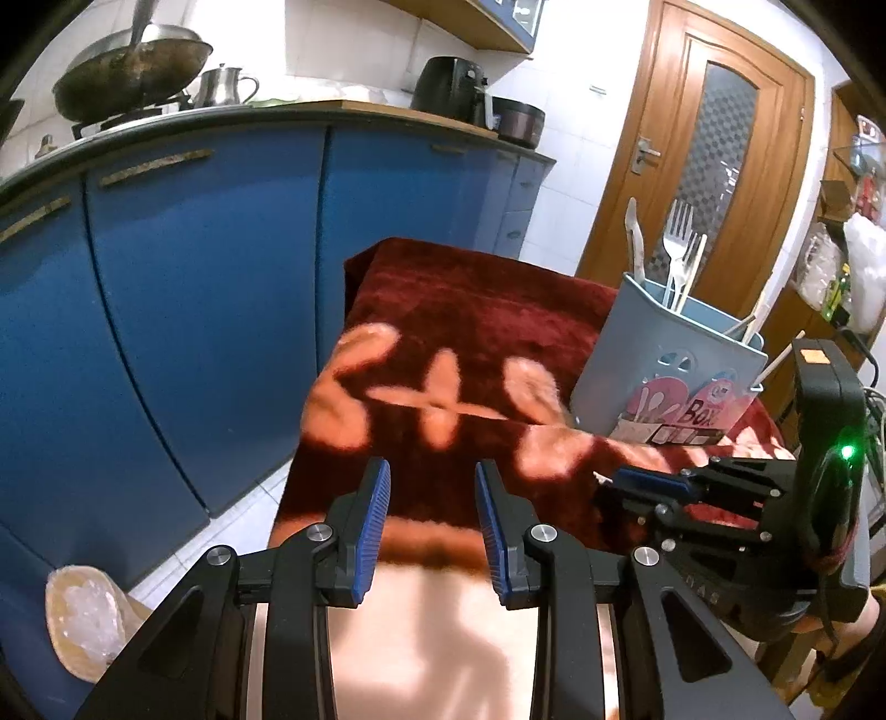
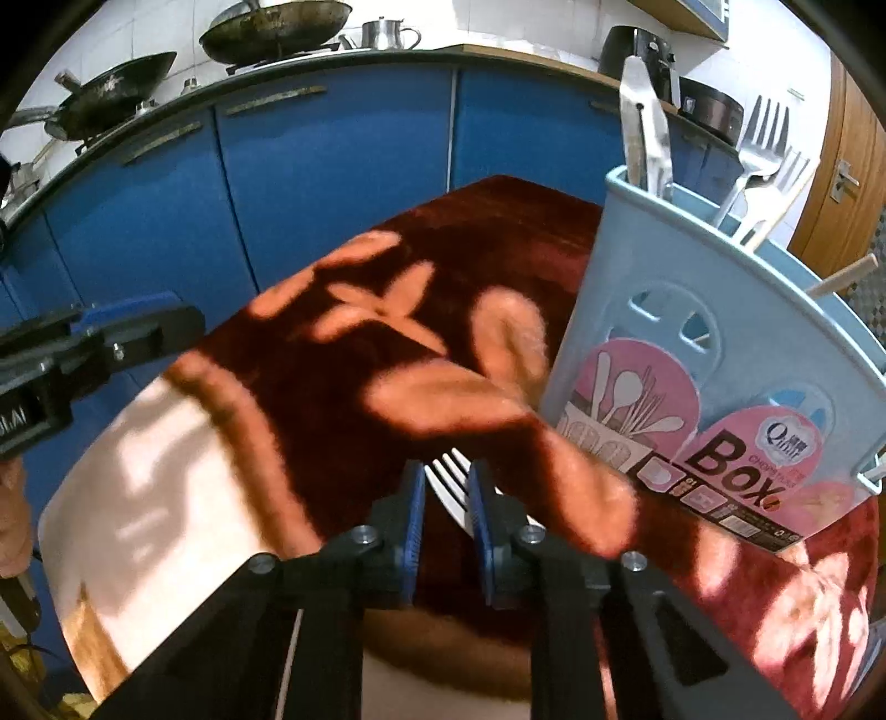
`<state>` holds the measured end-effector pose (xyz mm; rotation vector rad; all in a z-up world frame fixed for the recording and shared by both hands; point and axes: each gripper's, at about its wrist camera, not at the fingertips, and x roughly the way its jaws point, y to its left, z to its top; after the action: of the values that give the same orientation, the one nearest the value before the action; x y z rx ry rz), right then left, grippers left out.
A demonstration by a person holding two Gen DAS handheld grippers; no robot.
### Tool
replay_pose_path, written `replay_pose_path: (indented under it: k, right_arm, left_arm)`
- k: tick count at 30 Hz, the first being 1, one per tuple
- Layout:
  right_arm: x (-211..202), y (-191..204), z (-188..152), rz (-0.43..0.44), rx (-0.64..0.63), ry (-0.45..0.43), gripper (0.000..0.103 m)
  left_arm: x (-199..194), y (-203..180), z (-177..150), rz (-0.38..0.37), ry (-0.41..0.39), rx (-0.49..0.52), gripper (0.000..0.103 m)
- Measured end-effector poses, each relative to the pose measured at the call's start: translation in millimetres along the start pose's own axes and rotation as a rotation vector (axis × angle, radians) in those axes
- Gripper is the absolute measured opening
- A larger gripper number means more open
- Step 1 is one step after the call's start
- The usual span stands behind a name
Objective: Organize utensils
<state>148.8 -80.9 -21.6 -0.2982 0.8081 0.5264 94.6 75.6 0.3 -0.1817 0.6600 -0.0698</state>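
— on the red blanket (image 2: 343, 399), where's the fork (image 2: 451, 487)?
— lying by the blue utensil box (image 2: 664, 310), right gripper (image 2: 447, 487) clamped around it.
— left gripper (image 1: 432, 498)?
— parted, nothing between its pads.

Plush red cloth (image 2: 498, 232), matt blue plastic holder (image 2: 692, 288), shiny metal forks (image 2: 761, 144)

I see blue cabinets (image 1: 166, 310) under a countertop (image 1: 310, 108), white wall tiles (image 1: 343, 39), a wooden door (image 1: 714, 166).
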Motion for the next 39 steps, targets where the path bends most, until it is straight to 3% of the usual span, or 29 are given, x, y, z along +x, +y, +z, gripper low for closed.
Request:
replay_pose_path:
  k: [6, 19, 26, 34, 39]
  right_arm:
    - [-25.7, -13.1, -0.7, 0.012, 0.064, -0.076, 0.009]
    - [-128.5, -78.2, -25.5, 0.038, 0.324, -0.418, 0.003]
    - [-165.6, -107.4, -29.6, -0.012, 0.388, -0.558, 0.003]
    - [-170.1, -141.7, -8.3, -0.118, 0.407, -0.68, 0.003]
    - [-170.7, -159.4, 7.7, -0.136, 0.431, -0.759, 0.003]
  left_arm:
    - [0.9, -8.5, -2.3, -0.019, 0.002, 0.01, 0.032]
    - [8.3, -43.7, -1.5, -0.086, 0.021, 0.057, 0.032]
    - [14.2, -68.7, -1.4, -0.131, 0.032, 0.068, 0.032]
    - [24.4, -91.8, 4.2, -0.161, 0.037, 0.098, 0.032]
    - [33.7, -98.9, 8.5, -0.167, 0.04, 0.098, 0.032]
